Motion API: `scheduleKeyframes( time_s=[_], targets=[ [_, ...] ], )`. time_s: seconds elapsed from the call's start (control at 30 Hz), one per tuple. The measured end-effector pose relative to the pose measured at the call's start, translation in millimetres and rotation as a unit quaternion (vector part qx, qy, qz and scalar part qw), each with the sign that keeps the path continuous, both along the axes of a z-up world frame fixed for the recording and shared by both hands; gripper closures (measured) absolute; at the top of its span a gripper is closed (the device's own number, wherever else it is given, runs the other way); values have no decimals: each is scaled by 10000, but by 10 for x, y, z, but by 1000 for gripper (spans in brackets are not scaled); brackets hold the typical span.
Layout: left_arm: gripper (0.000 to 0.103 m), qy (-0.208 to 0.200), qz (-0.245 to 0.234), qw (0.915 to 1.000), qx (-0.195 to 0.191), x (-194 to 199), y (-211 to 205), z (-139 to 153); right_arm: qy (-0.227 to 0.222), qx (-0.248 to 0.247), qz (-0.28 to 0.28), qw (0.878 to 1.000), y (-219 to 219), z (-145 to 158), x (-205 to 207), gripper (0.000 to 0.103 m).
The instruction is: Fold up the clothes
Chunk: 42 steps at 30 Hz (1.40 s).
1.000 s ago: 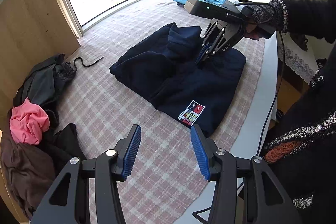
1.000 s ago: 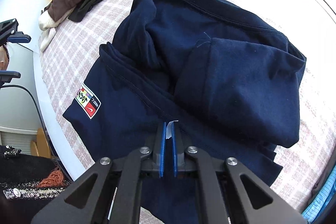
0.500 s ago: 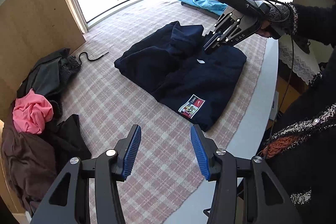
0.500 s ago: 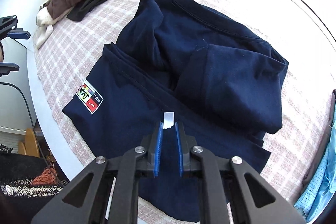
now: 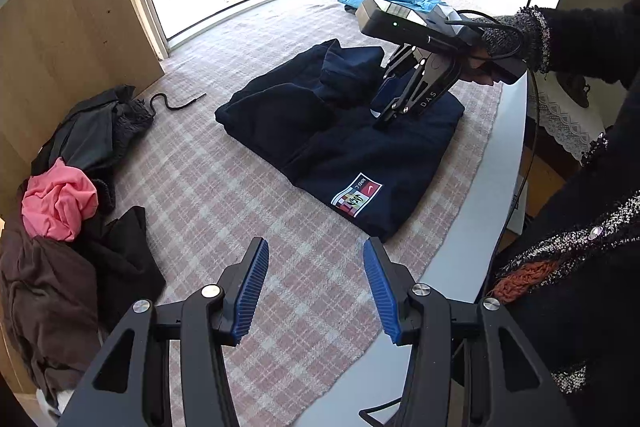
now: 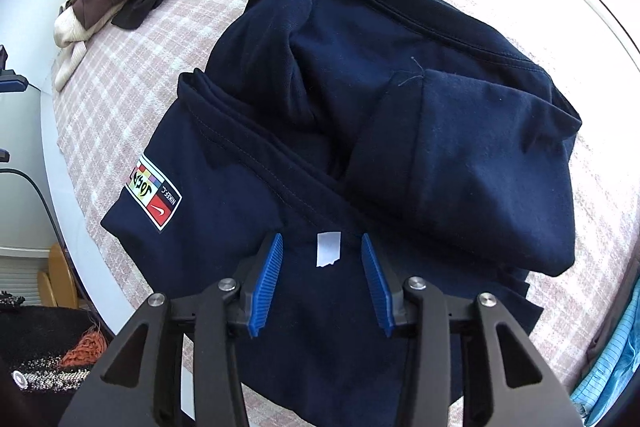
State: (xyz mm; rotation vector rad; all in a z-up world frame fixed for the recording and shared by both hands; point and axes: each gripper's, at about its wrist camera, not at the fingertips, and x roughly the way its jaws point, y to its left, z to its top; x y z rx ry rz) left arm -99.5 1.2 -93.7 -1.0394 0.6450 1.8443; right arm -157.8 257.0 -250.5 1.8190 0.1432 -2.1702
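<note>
In the left wrist view, the left gripper [image 5: 316,287] hovers at lower centre over the pink checked tablecloth [image 5: 224,187], its blue-padded fingers spread wide and empty. At centre lies the folded navy sweatshirt [image 5: 360,151], its patch [image 6: 154,193] reading "NIKE F.C." At upper right the right gripper [image 6: 322,283] angles down over it, fingers apart, straddling a small white tag [image 6: 328,249].

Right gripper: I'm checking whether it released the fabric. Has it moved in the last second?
Yes. The right gripper was shut at the white tag of the navy sweatshirt; now its jaws stand open either side of the tag, holding nothing.
</note>
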Motion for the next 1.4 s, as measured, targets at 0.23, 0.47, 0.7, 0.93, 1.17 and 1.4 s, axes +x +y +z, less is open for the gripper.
scheduleKeyframes(
  time_s=[0.23, 0.47, 0.7, 0.93, 1.17, 1.4],
  targets=[
    [55, -67, -24, 10000, 43, 6, -27, -72, -98, 158, 133, 9997, -60, 5, -86, 80],
    [53, -129, -49, 9999, 76, -17, -60, -124, -152, 282, 310, 9990, -109, 47, -120, 93],
    [53, -164, -98, 9998, 36, -14, -64, -170, -25, 312, 526, 9981, -250, 140, -33, 100],
    [53, -137, -103, 9998, 34, -15, -99, -152, 174, 189, 415, 9988, -331, 367, 46, 100],
    [53, -89, 26, 10000, 23, 41, -199, -122, 335, -637, 618, 9955, -694, 743, 150, 100],
    [53, -140, 827, 9964, 97, 215, -676, -44, -76, -1697, 1467, 9745, -1604, 647, 558, 100]
  ],
)
